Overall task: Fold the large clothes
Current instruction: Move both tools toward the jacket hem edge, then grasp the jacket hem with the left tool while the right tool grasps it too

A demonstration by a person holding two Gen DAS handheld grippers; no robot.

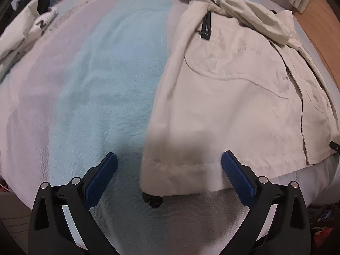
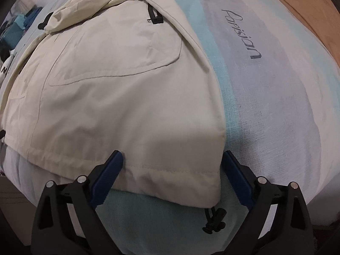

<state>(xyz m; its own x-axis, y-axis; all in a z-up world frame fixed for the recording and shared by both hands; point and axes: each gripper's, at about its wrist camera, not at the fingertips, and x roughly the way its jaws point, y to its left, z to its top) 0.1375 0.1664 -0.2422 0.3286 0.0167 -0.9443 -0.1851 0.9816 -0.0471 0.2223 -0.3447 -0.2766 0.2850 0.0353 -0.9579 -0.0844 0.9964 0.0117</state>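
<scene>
Beige jacket [image 1: 233, 97] laid flat on a striped bedspread [image 1: 95, 80].
Left gripper [image 1: 169, 165] and right gripper [image 2: 172, 163] both spread wide, released, straddling the jacket's near hem corners.

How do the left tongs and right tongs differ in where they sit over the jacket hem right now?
The left tongs straddle the jacket's left hem corner, one pad over the bedspread. The right tongs straddle the right hem corner, the corner filling the gap between its pads. Both stand open, pointing down, gripping nothing.
</scene>
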